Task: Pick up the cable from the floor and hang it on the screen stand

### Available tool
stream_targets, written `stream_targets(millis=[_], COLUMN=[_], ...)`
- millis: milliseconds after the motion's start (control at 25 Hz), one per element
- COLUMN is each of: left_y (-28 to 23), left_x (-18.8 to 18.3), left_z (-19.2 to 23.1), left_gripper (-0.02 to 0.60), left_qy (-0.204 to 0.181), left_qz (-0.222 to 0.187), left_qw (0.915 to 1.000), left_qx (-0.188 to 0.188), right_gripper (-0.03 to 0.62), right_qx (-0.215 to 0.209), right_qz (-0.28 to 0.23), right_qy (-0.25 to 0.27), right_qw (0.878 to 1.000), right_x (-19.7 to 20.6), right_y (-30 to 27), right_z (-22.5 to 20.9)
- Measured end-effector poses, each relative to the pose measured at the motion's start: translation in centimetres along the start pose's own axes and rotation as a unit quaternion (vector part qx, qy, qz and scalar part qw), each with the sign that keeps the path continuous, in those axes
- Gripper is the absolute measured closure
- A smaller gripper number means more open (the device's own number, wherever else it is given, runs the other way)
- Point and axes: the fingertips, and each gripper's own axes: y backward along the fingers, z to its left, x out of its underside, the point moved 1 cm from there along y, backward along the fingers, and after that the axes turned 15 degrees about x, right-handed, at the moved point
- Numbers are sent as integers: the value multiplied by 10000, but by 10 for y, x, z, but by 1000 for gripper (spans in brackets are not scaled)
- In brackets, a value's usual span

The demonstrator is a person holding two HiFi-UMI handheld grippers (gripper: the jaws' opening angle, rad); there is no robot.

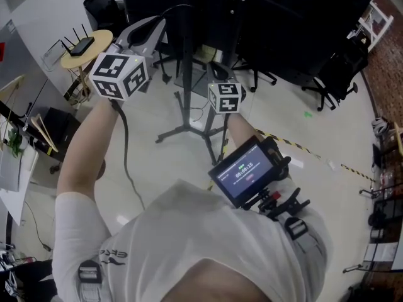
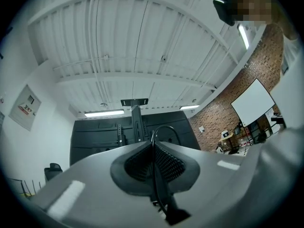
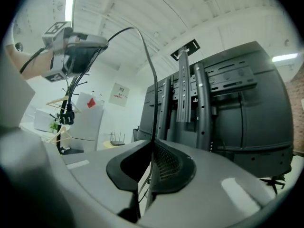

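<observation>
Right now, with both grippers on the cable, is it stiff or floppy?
Probably floppy yet springy: the cable arcs between the left gripper and right gripper, and its loose end dangles. Likely light: it looks thin and pinches flat between the pads.

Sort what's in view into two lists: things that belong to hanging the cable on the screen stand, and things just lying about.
For the job:
- cable, clamped in the shut jaws of both the left gripper and the right gripper
- screen stand

Lying about:
- router on the round yellow table
- office chairs
- striped floor tape
</observation>
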Motion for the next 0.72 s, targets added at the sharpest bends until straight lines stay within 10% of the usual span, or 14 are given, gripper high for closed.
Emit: stream_targets(millis=[720], left_y=[14], left_x=[70], left_z=[74], left_gripper=[563], left_qy=[477], left_qz=[464], left_qw=[9971], left_qx=[-373], right_gripper=[563], right_qx=[1401], right_qz=[-847], right_qy=[425], right_qw=[9856], right_x=[-113], right_y=[29], right_z=[-98])
